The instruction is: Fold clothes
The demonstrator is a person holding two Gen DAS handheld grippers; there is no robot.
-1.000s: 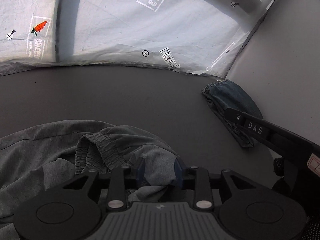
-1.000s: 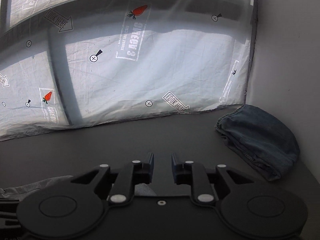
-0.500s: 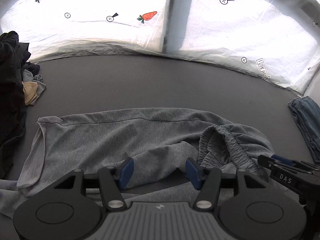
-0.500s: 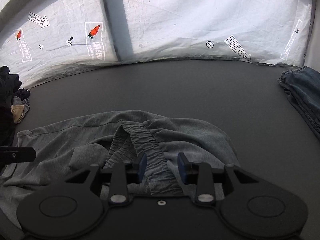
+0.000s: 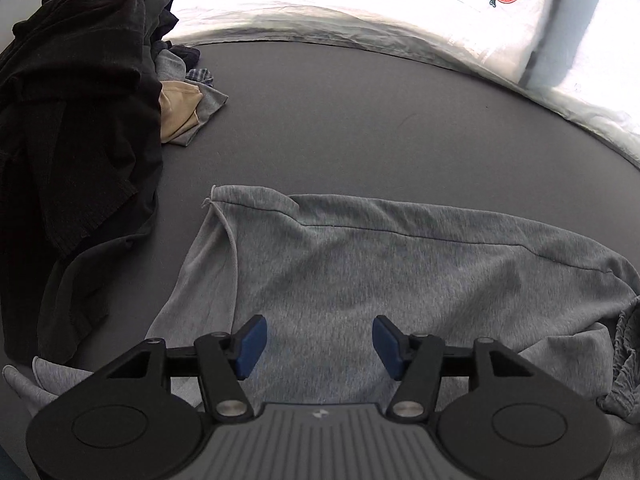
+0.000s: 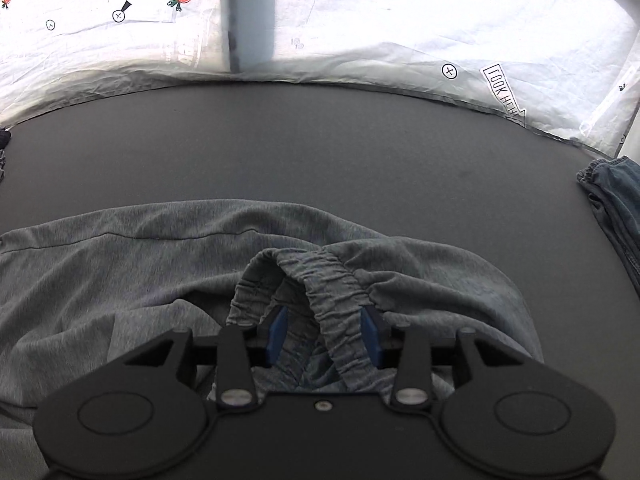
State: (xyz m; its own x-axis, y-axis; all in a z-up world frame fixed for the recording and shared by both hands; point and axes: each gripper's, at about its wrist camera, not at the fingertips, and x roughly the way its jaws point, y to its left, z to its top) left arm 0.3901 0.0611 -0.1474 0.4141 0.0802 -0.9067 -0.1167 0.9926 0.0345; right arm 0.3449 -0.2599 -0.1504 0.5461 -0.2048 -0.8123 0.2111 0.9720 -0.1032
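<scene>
A dark grey table is carrying unfolded grey sweatpants, lying crumpled near its front edge. Left gripper is hovering spread wide and empty above the leg; right gripper is straddling the elastic waistband, not yet clenched. Folding seems barely begun.

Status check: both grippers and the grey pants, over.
Left gripper open above grey pants. Right gripper open, straddling elastic waistband. Dark clothes pile at left.

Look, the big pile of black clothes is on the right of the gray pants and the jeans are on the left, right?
Not quite. The pile of black clothes sits left of the gray pants, as the left wrist view shows, and the jeans lie on the right.
</scene>
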